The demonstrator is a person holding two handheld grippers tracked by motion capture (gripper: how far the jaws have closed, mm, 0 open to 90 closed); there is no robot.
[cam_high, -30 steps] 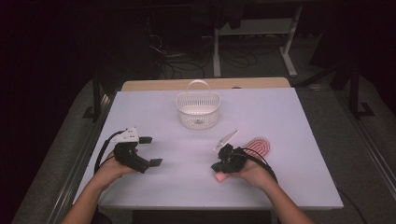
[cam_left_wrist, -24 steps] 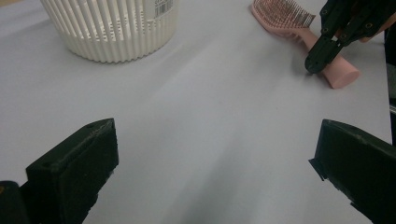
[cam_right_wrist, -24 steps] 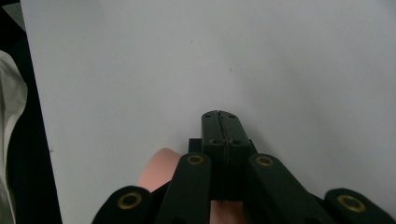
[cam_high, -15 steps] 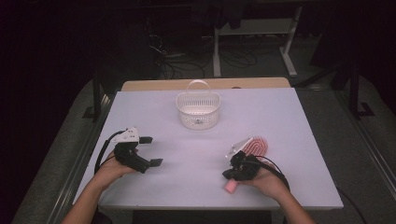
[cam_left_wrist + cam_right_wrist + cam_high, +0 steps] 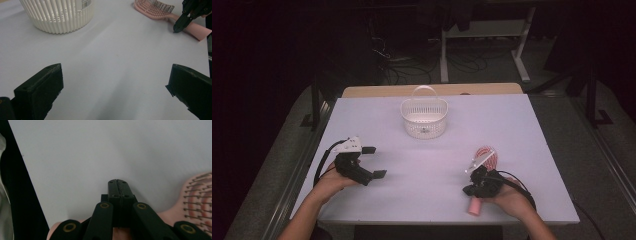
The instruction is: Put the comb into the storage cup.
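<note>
Your right gripper (image 5: 469, 189), jaws pressed together, rests on the brush (image 5: 482, 170) near the table's (image 5: 532, 130) front-right corner; your left gripper (image 5: 374, 161) gapes wide.

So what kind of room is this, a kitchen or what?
Probably a lab or workshop, not a kitchen. A bare white table holds just a basket and a pink hairbrush, cables trail over the dark floor behind, and a metal stand sits back there.

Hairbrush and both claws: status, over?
Left claw open, empty, resting near table edge. Right claw shut, nothing between jaws, over pink hairbrush handle. Hairbrush flat, bristles up. White basket far, path clear.
</note>
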